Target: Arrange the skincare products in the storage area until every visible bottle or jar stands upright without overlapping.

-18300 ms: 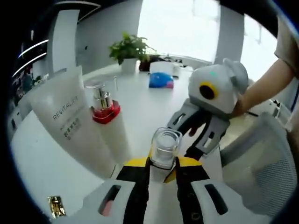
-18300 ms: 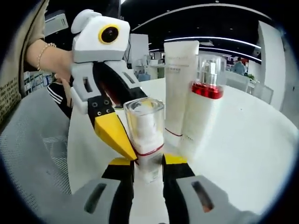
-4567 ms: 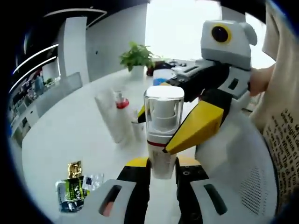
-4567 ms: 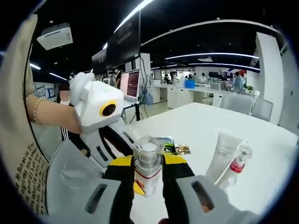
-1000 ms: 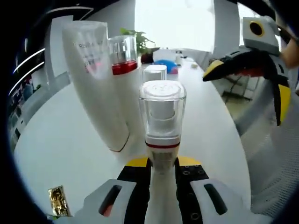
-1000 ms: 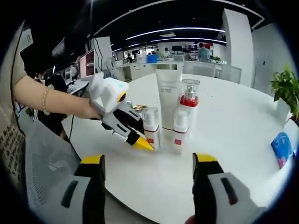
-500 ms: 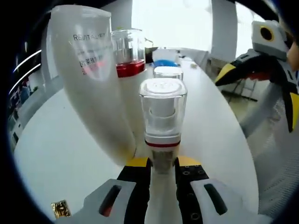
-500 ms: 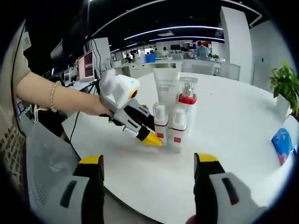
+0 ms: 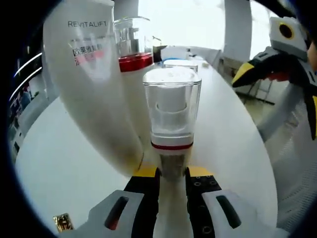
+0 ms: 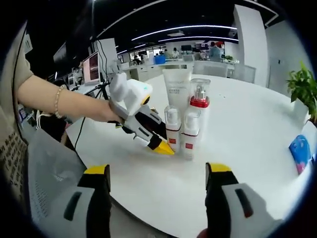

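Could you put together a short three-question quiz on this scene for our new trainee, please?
1. True or false: the left gripper is shut on a clear-capped pump bottle.
2. In the right gripper view, what stands tallest in the cluster? A) the white tube B) a blue packet C) a plant
3. How do the right gripper jaws stand?

Key: 1 true; 2 A; 3 wide apart, holding nothing.
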